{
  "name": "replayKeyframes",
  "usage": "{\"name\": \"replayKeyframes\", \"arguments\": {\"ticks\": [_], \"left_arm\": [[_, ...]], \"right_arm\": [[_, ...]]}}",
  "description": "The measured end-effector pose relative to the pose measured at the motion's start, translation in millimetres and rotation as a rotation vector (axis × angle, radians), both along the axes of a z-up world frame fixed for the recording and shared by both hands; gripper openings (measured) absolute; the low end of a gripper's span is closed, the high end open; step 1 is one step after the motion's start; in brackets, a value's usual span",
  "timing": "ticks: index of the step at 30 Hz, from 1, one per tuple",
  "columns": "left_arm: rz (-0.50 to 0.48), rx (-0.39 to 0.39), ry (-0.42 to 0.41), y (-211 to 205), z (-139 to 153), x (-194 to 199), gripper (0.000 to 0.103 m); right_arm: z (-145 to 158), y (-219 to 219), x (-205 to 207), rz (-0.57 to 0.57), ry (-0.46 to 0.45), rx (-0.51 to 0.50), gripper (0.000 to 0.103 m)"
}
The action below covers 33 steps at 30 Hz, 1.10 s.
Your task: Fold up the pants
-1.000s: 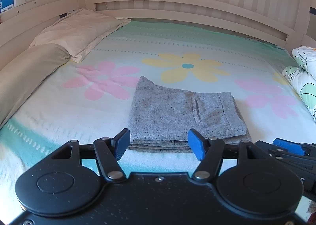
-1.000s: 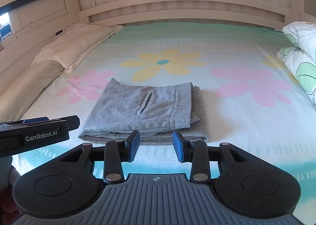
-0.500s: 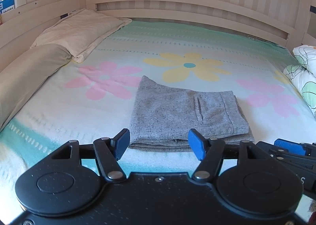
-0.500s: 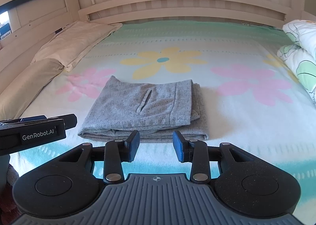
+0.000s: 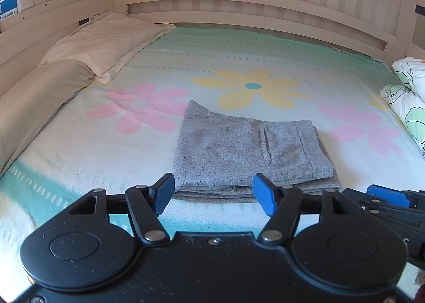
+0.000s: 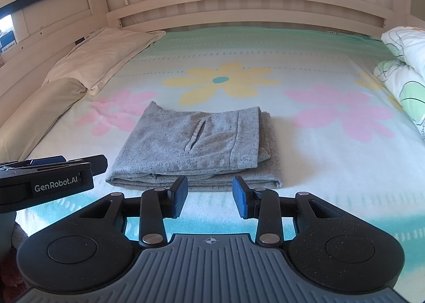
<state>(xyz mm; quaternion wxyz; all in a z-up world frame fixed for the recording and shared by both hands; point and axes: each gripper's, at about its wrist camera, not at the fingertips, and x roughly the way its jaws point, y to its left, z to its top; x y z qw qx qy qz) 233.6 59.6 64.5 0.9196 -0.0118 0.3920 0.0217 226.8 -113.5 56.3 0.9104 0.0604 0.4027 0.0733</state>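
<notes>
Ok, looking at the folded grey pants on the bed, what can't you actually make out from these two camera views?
- How many layers the grey pants hold: the near edge is partly behind each gripper's fingertips in both views.
- The duvet on the right: cut off by the frame edge in both views.
- The blue box behind the bed rail, left wrist view: printing too small to read.
- The right gripper in the left wrist view: mostly cropped.

Black tongs [image 5: 212, 195] with ribbed blue pads [image 5: 162, 195], silver pivot screws, white "GenRobot.AI" lettering [image 6: 56, 184].
</notes>
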Motion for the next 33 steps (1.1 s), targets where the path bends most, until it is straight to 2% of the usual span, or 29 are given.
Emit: {"name": "replayKeyframes", "arguments": {"ticks": [33], "left_arm": [[-0.012,0.024,-0.001,-2.7,-2.3,-0.7,0.069]], "right_arm": [[-0.8,3.5,-1.9,0.013,0.003,-0.002,0.036]]}}
